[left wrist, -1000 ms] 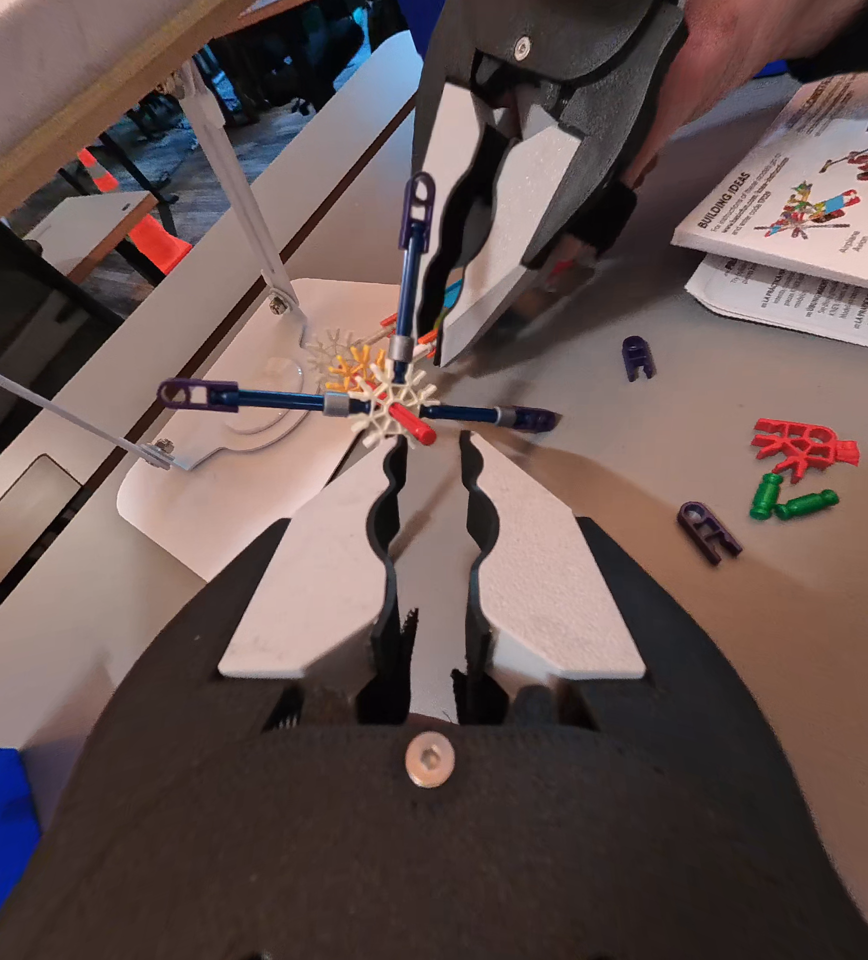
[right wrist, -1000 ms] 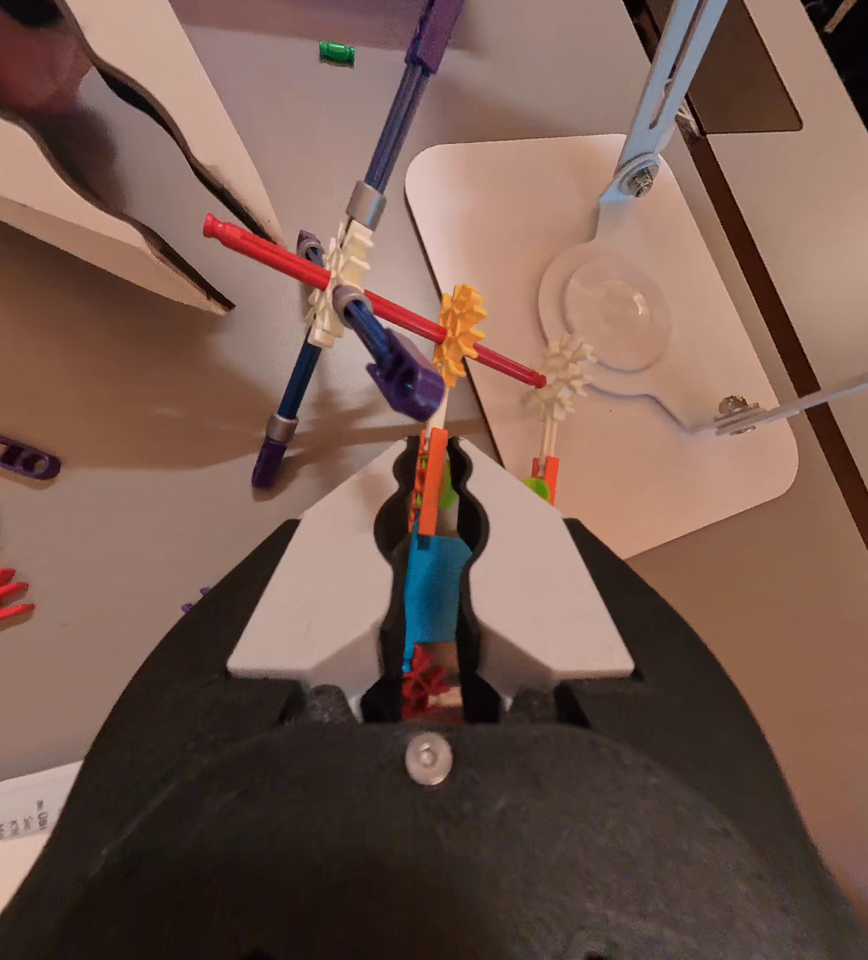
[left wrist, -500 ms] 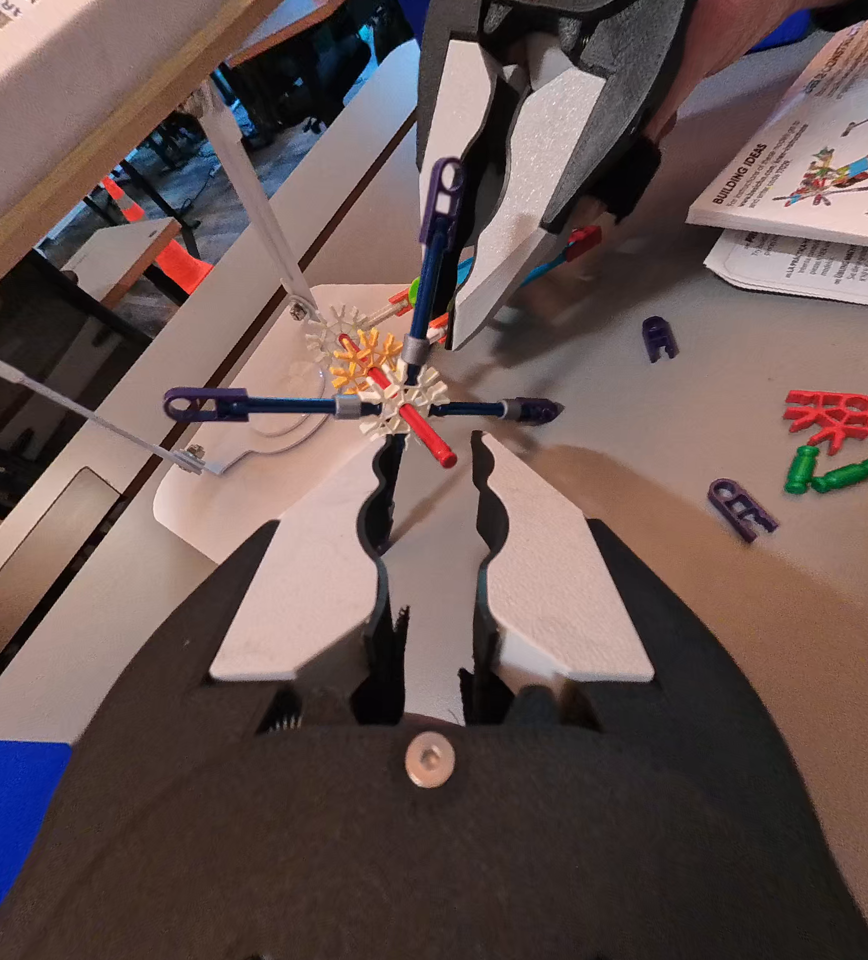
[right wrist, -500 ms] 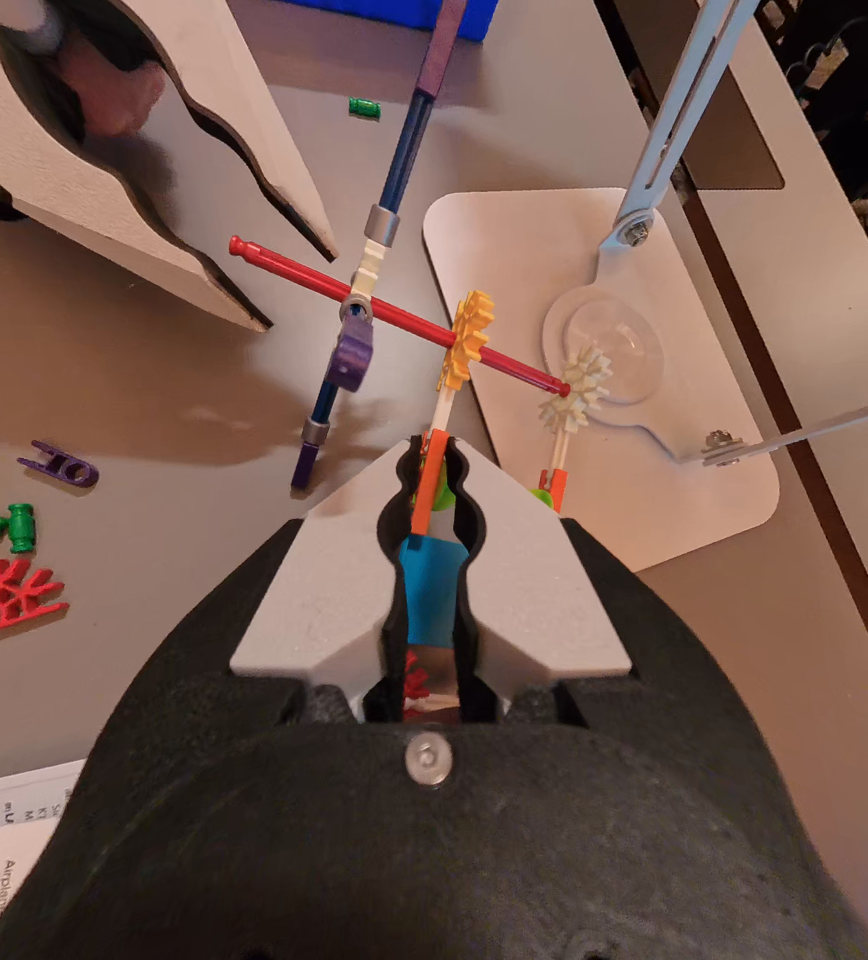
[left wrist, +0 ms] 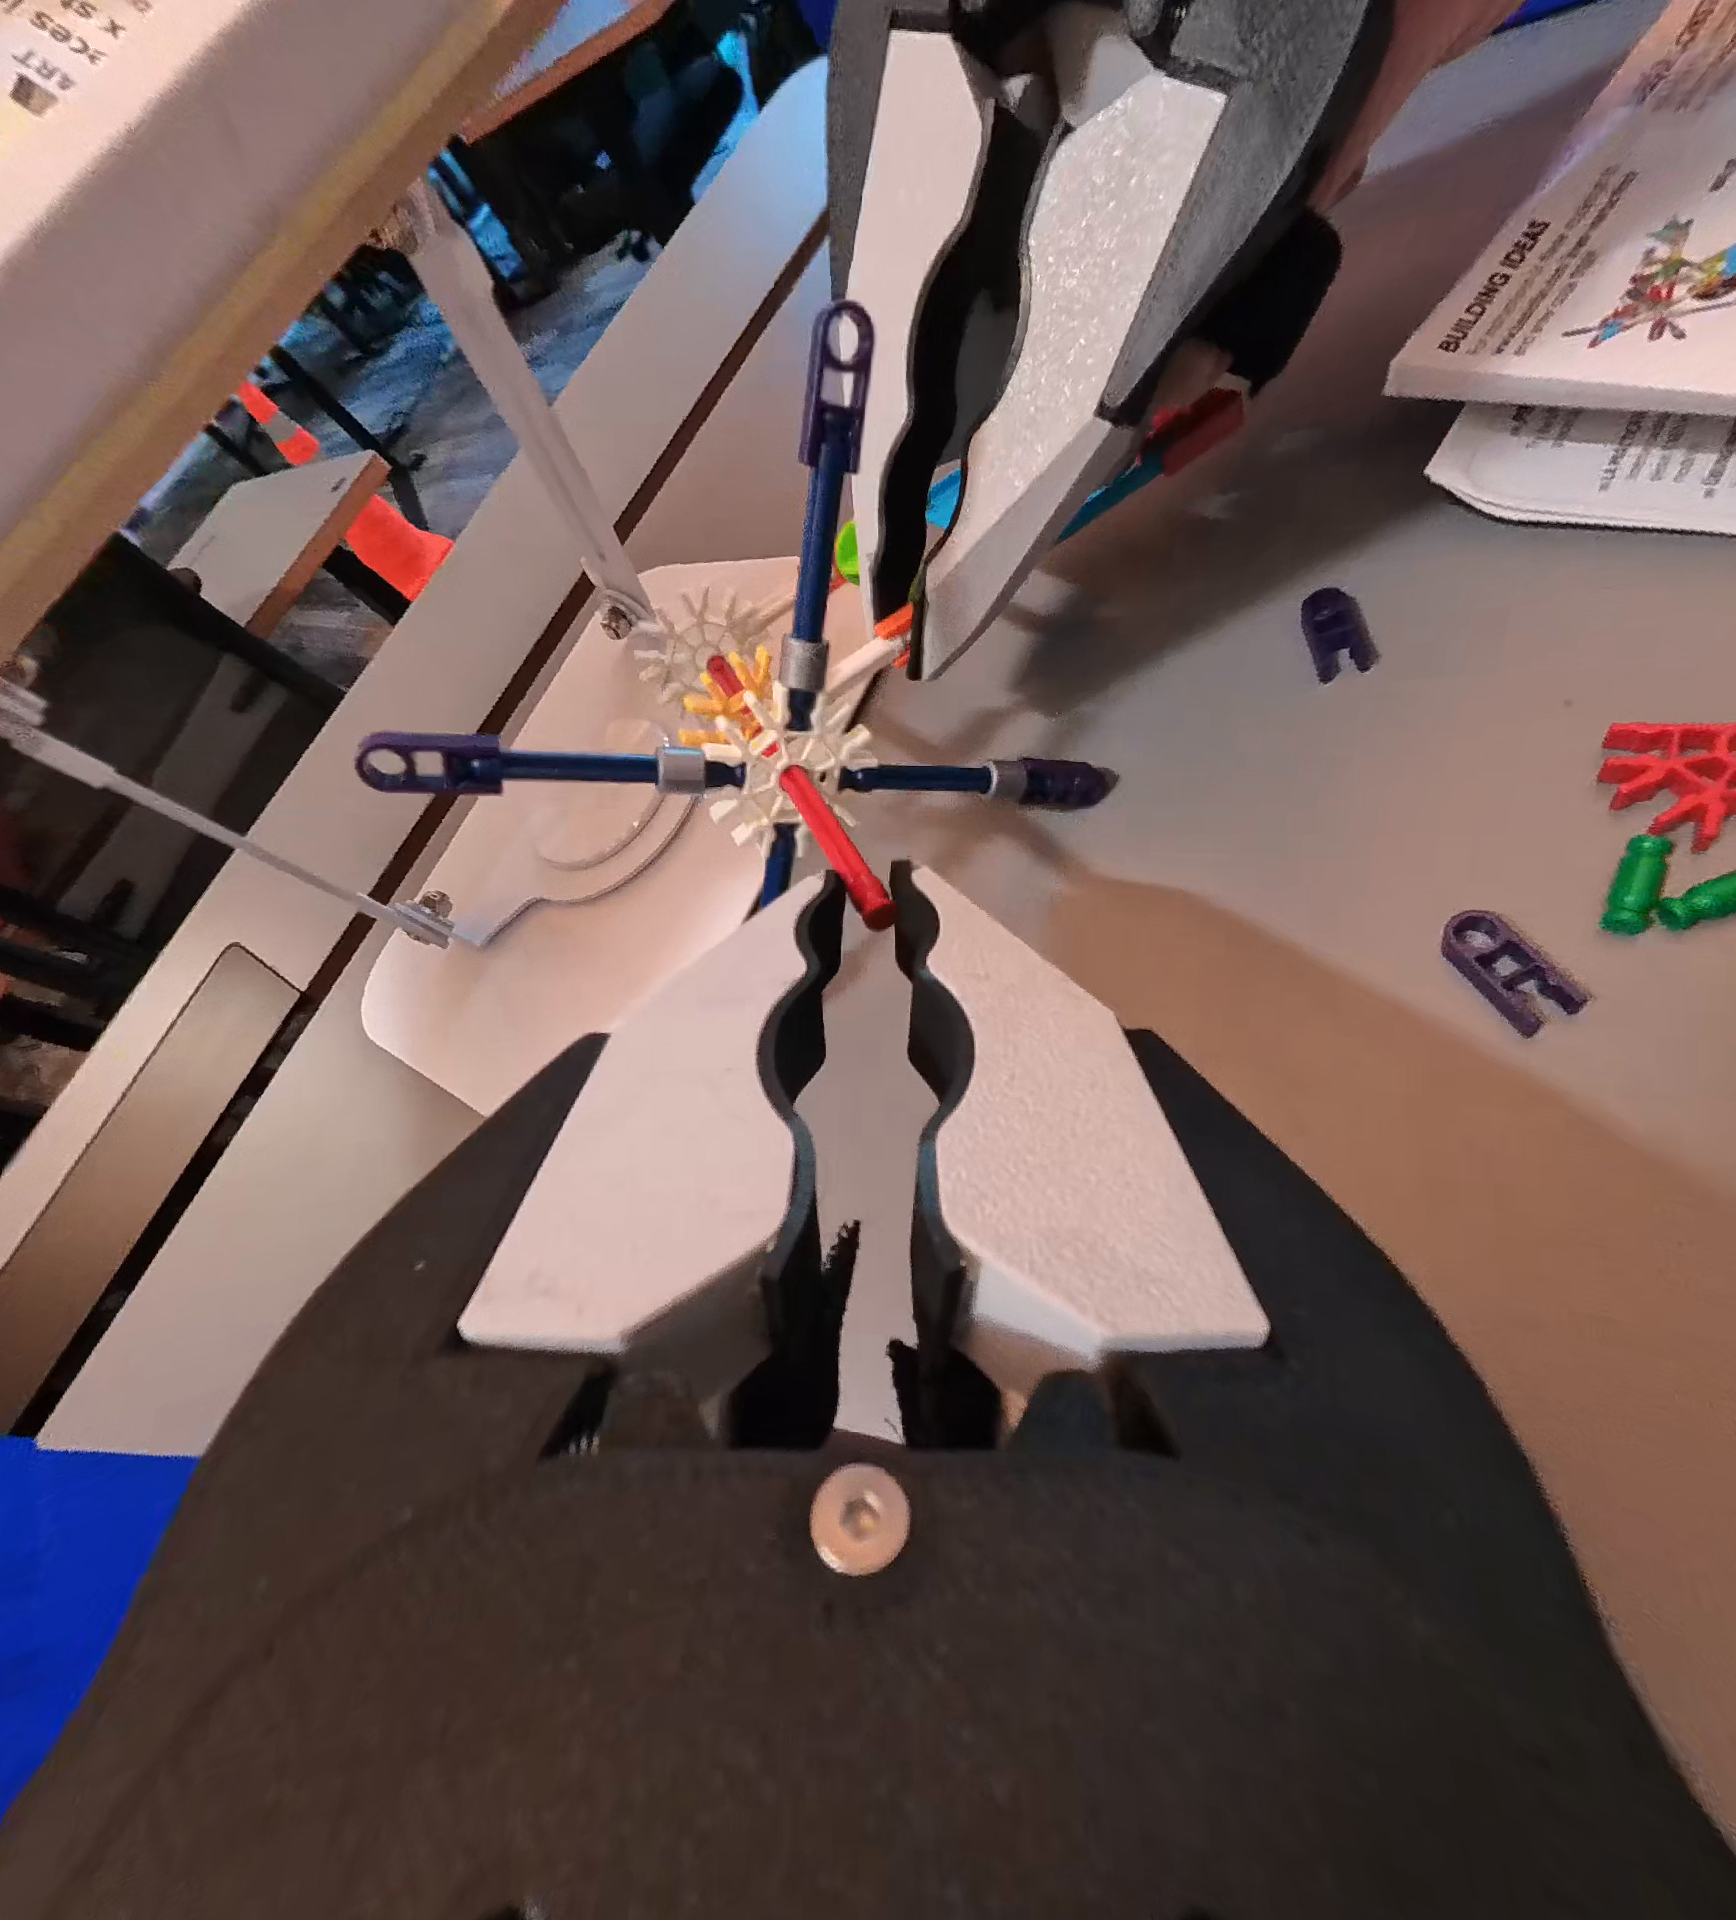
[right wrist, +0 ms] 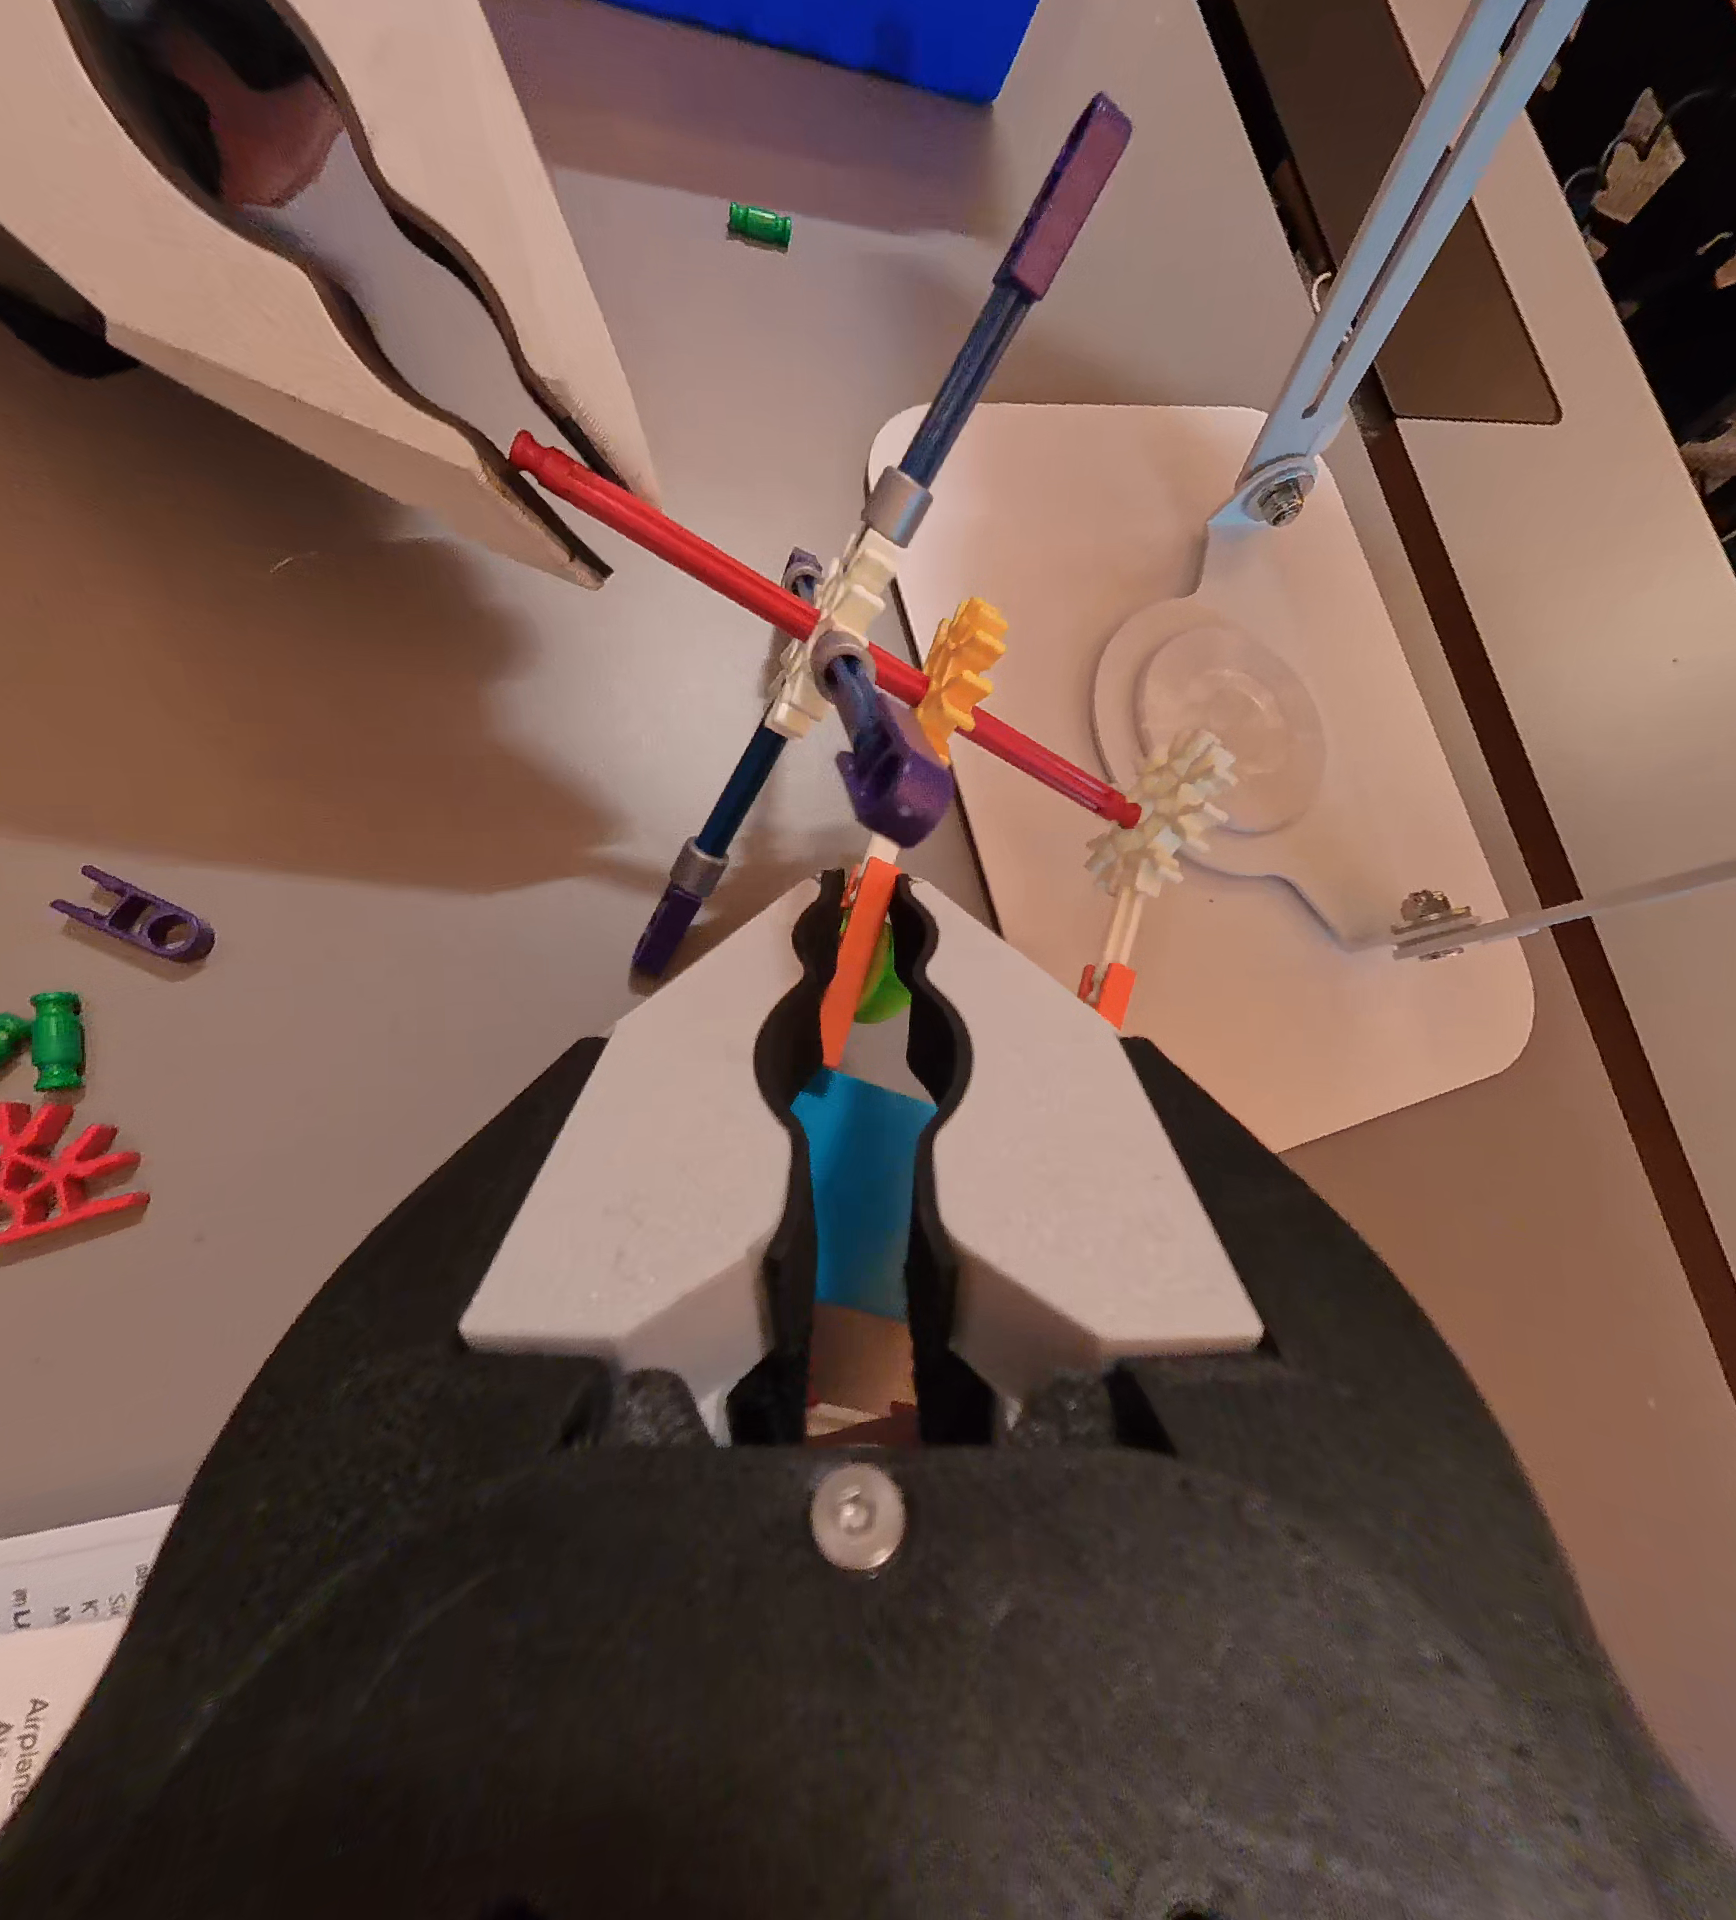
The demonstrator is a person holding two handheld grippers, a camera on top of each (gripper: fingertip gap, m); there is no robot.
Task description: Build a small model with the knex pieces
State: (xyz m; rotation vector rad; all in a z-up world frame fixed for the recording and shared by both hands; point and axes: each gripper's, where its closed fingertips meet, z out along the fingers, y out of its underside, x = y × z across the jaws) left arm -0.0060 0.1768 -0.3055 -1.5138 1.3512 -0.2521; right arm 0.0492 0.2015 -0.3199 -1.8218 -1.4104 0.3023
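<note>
A toy rod-and-connector model has a white snowflake hub [left wrist: 791, 774] [right wrist: 838, 634] with dark blue rods tipped in purple. A red rod [right wrist: 698, 566] runs through the hub, a yellow connector [right wrist: 963, 665] and a second white connector [right wrist: 1160, 821]. My right gripper [right wrist: 859, 883] is shut on the model's orange and light blue part [right wrist: 859, 1195] and holds it above the table; it shows at the top of the left wrist view [left wrist: 905, 644]. My left gripper [left wrist: 864, 878] has its tips closed on the red rod's free end [left wrist: 869, 904]; it shows at the upper left of the right wrist view [right wrist: 594, 520].
Loose pieces lie on the grey table: two purple clips [left wrist: 1513, 971] [left wrist: 1337, 634], green pieces [left wrist: 1695, 894], a red connector [left wrist: 1716, 779], a small green piece [right wrist: 760, 223]. Booklets [left wrist: 1622, 312] lie at the far right. A white plate with a metal bracket [right wrist: 1259, 1039] lies under the model. The tips of one gripper are about 7 cm away from the tips of the other.
My left gripper has moved up to the red rod's end and its jaws have narrowed around it. The right gripper has lifted and turned the model, spinning the blue rods.
</note>
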